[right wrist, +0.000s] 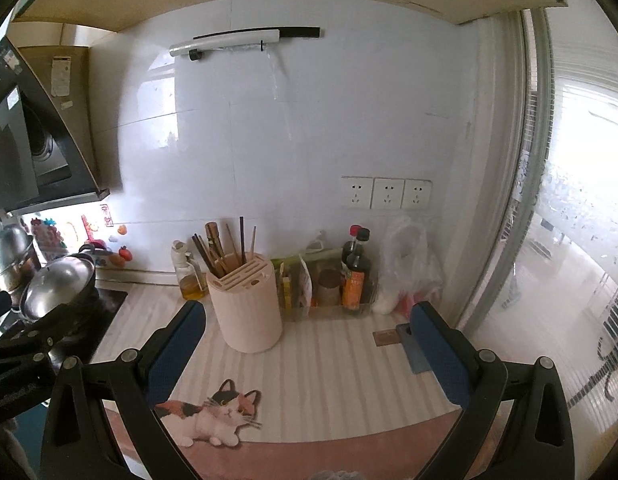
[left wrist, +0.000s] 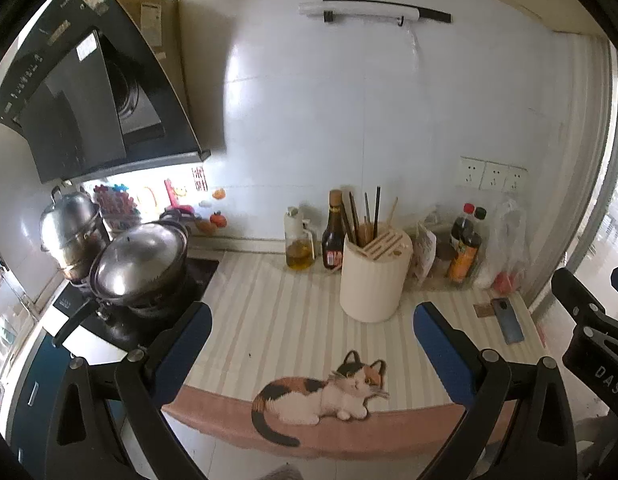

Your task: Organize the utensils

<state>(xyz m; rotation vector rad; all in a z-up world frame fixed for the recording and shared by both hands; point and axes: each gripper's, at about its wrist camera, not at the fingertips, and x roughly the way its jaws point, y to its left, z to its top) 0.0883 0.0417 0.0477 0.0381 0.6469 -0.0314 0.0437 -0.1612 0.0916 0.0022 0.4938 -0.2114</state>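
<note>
Chopsticks [right wrist: 219,250], dark and pale wooden sticks, stand bunched upright in the round well of the cream cylindrical knife-block holder [right wrist: 247,308], leaning against its rim so their tips stay clear of the slotted top. That holder sits toward the back of the striped, cat-printed mat covering the counter [right wrist: 329,364], just in front of the oil and sauce bottles [left wrist: 333,232], probably so the front stays free for work. Both the left gripper [left wrist: 309,344] and the right gripper [right wrist: 305,344] hover above the counter's front edge, jaws spread wide and holding nothing, aimed toward the holder. No loose utensils are visible on the mat.
</note>
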